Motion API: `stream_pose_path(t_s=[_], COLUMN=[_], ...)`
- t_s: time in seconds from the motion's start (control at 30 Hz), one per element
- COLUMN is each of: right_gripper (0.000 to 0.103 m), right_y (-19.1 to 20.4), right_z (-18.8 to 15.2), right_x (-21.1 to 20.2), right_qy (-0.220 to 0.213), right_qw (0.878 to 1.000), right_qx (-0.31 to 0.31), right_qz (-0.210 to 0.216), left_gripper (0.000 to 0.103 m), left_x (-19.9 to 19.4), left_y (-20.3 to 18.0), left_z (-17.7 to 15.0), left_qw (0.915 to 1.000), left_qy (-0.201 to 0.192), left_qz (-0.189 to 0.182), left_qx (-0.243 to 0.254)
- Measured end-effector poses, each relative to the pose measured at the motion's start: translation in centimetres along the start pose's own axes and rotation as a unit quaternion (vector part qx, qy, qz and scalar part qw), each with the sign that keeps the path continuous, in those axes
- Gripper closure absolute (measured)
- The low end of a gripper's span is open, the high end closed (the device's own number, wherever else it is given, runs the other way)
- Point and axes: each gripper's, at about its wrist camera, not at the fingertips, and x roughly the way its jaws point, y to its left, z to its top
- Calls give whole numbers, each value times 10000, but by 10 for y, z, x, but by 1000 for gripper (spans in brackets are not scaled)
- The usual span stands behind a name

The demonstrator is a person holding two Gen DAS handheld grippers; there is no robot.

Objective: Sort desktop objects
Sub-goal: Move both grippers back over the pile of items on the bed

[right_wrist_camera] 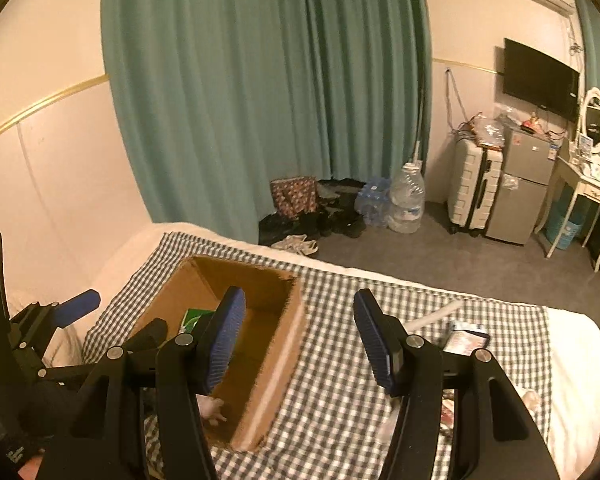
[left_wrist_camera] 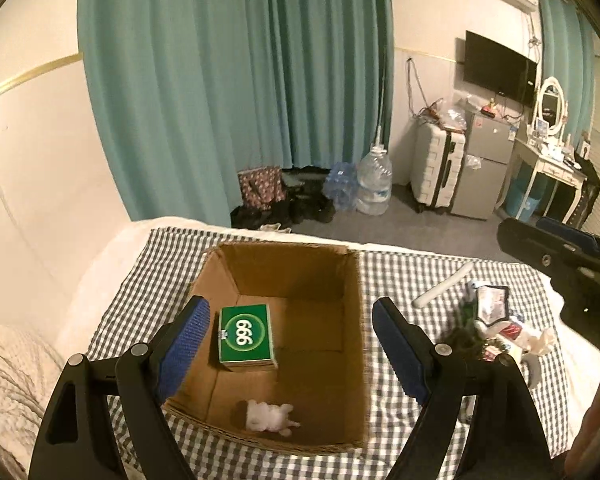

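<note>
Sorting approx. part done. Cardboard box (left_wrist_camera: 352, 320) on checked cloth (left_wrist_camera: 400, 280) w/ green "666" pack (left_wrist_camera: 247, 338) and white fluffy item (left_wrist_camera: 270, 418) already inside. Remaining: white tube (left_wrist_camera: 442, 285) and mixed clutter pile (left_wrist_camera: 496, 324) right of box, unsorted. Left gripper (left_wrist_camera: 288, 346) spread wide above box, nothing held. Right gripper (right_wrist_camera: 300, 340) spread approx. halfway, likewise empty, over box edge and cloth.
</note>
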Motion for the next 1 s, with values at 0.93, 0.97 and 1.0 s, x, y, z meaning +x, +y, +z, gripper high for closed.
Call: stream_pose_path(t_s=[0.93, 0.97, 1.0], right_gripper=[29, 25, 22], right_y=[-147, -149, -157], right_z=[-41, -42, -47], right_x=[-107, -107, -108], right_qy=[-307, -305, -318], right_qw=[9946, 9943, 9930], right_qx=[609, 629, 690], right_qz=[-777, -808, -906], left_gripper=[0, 0, 0], left_x=[-44, -43, -43], left_y=[-124, -129, -132], left_z=[-5, -8, -11], left_qw=[9950, 9951, 9950], left_qy=[-600, -603, -616], left_qz=[-666, -637, -637], left_qx=[444, 446, 452])
